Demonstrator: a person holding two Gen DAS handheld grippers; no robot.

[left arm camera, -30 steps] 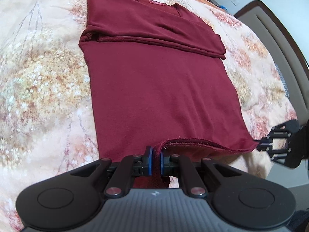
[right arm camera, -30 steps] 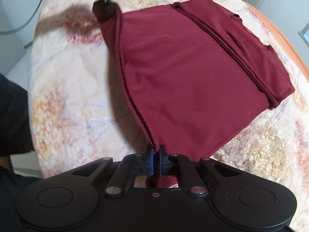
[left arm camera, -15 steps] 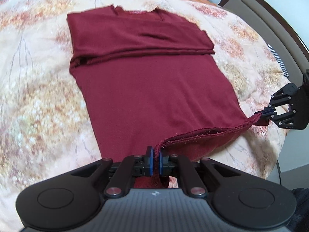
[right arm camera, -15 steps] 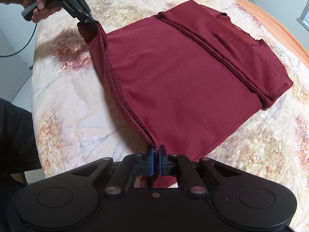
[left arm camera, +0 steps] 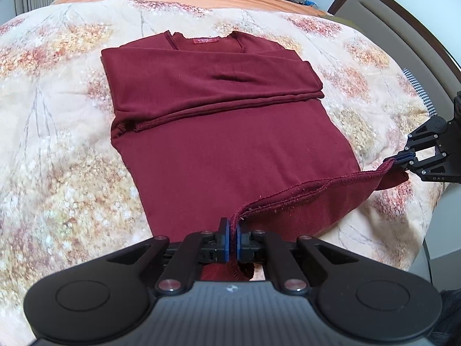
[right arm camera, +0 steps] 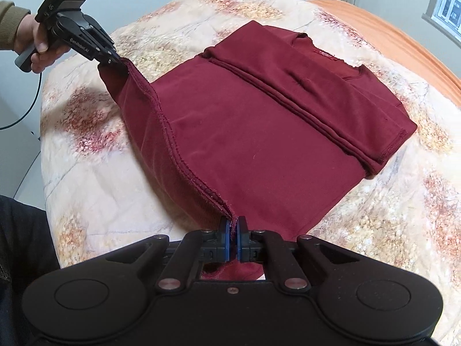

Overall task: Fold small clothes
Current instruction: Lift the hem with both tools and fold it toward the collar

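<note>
Left tool (left arm camera: 232, 235) pinching stitched hem, soft maroon knit shirt (left arm camera: 230, 150), quilted floral bedspread (left arm camera: 57, 173)

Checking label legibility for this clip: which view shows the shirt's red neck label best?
The left wrist view: the neck label faces the camera, flat and unforeshortened inside the collar of the maroon shirt. The right wrist view shows it slanted and smaller.

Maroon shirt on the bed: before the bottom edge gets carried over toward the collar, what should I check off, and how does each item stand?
1. Left claw clamped on a hem corner: ok.
2. Right claw clamped on the other hem corner: ok.
3. Hem lifted off the bedspread between both claws: ok.
4. Sleeves already folded across the chest: ok.
5. Shirt body lying flat, without big wrinkles: ok.
6. Both layers of the hem caught in each claw: cannot tell.
</note>
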